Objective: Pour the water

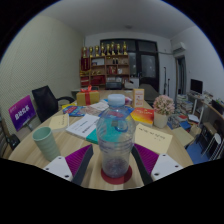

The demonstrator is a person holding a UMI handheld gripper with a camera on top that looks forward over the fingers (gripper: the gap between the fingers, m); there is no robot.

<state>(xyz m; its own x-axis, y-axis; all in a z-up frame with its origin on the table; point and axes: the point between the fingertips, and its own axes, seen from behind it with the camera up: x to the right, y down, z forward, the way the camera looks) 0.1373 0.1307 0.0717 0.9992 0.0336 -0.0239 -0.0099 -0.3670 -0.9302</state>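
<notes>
Room evenly lit from overhead; ceiling [110, 18] bright, near washed out. Shadows on table [60, 135] soft. Strong fisheye bending towards edges. Bottle [115, 140] slightly soft, background softer.

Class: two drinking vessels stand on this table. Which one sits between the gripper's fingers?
The clear bottle, between the purple-padded fingers. The green cup stands apart, off to the left beyond them.

Clear bottle [115, 140] (blue-tinted cap), magenta pads [80, 158], green cup [46, 141], wooden table [160, 135]
</notes>
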